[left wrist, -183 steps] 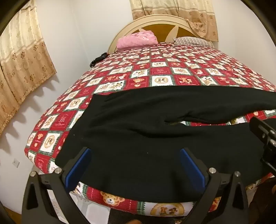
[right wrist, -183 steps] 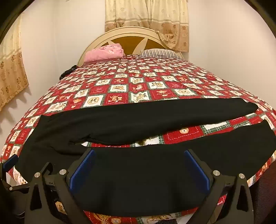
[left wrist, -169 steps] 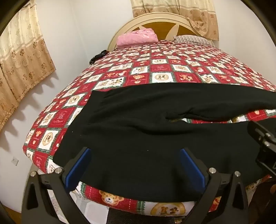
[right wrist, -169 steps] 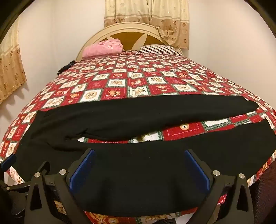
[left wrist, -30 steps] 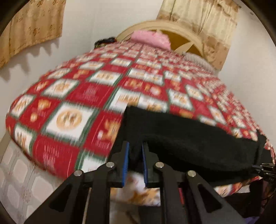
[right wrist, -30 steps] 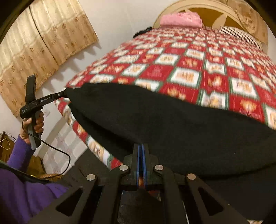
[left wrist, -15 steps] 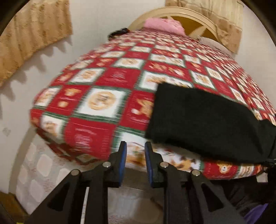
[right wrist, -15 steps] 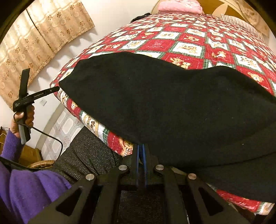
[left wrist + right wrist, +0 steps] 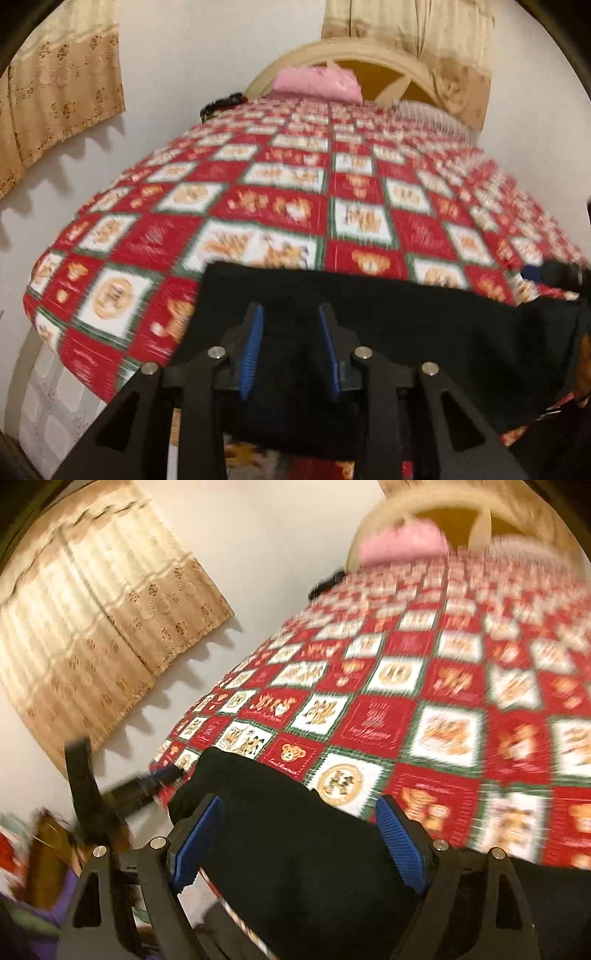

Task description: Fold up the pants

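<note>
The black pants (image 9: 424, 332) lie folded along the near edge of the bed, on the red and white checked bedspread (image 9: 295, 206). My left gripper (image 9: 290, 314) is open, its blue pads a small gap apart, just above the cloth near its left end. It holds nothing. In the right wrist view the pants (image 9: 295, 834) fill the lower middle. My right gripper (image 9: 299, 805) is wide open over the pants and empty. The left gripper's tip (image 9: 162, 775) shows at the cloth's left corner. Both views are blurred.
A pink pillow (image 9: 317, 79) and a striped pillow (image 9: 432, 114) lie by the cream headboard (image 9: 369, 62). A dark object (image 9: 221, 103) lies at the bed's far left edge. Beige curtains (image 9: 96, 635) hang on the left wall. The bed's edge drops to the floor at left.
Both grippers have opened and let go of the pants. The left gripper has swung right over the cloth's left end; the right gripper has moved up over the folded pants.
</note>
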The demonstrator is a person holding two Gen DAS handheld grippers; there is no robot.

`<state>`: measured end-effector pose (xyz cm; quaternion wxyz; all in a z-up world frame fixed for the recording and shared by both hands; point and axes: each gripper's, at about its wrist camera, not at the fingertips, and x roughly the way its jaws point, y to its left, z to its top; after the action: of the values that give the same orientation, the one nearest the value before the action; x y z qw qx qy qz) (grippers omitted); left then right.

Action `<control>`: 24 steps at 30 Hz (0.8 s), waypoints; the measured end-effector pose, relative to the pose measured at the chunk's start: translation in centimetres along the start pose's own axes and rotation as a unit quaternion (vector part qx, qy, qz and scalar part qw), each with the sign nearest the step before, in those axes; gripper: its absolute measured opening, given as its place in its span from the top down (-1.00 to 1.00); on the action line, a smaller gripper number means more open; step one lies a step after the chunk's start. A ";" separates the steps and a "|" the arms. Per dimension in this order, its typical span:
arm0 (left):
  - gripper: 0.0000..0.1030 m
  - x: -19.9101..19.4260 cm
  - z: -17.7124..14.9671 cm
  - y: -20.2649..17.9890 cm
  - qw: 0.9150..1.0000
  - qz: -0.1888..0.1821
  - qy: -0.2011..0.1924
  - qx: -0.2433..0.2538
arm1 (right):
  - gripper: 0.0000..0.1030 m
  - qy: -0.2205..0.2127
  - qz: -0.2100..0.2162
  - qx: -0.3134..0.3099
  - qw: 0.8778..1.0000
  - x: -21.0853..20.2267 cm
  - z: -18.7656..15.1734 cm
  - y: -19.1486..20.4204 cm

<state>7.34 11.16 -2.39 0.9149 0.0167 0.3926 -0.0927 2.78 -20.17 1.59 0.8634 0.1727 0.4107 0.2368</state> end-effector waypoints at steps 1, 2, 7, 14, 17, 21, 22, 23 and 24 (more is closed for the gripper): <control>0.36 0.6 -0.4 -0.2 1.000 0.001 0.009 0.001 | -0.67 0.010 -0.002 0.007 1.000 1.4 0.1 -0.4; 0.36 1.4 -1.1 -0.2 1.000 0.004 0.024 0.001 | -0.67 0.022 -0.005 0.009 1.000 2.7 -0.1 -0.6; 0.34 0.7 -3.4 0.7 1.000 0.003 0.011 -0.002 | -0.67 0.070 0.000 -0.008 0.998 5.2 -2.5 0.1; 0.34 0.7 -3.5 0.0 1.000 0.014 0.008 0.012 | -0.67 0.089 0.011 -0.032 0.995 4.3 -4.5 2.4; 0.33 0.9 -3.5 0.0 1.000 0.015 0.008 0.013 | -0.67 0.079 0.002 -0.058 0.995 3.4 -4.2 3.5; 0.33 1.0 -3.3 0.2 1.000 0.010 0.013 0.007 | -0.67 0.075 0.021 -0.068 0.995 2.7 -3.6 4.2; 0.33 1.0 -3.3 0.2 1.000 0.010 0.013 0.006 | -0.67 0.074 0.036 -0.063 0.995 2.6 -3.5 4.2; 0.33 1.0 -3.3 0.2 1.000 0.009 0.014 0.005 | -0.67 0.077 0.048 -0.055 0.994 2.8 -3.4 4.0; 0.33 1.0 -3.3 0.2 1.000 0.009 0.014 0.005 | -0.67 0.083 0.054 -0.050 0.994 2.9 -3.4 3.9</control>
<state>5.68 11.52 -5.42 0.9099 0.0259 0.4051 -0.0857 0.64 -15.01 -0.39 0.8201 0.1306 0.4585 0.3165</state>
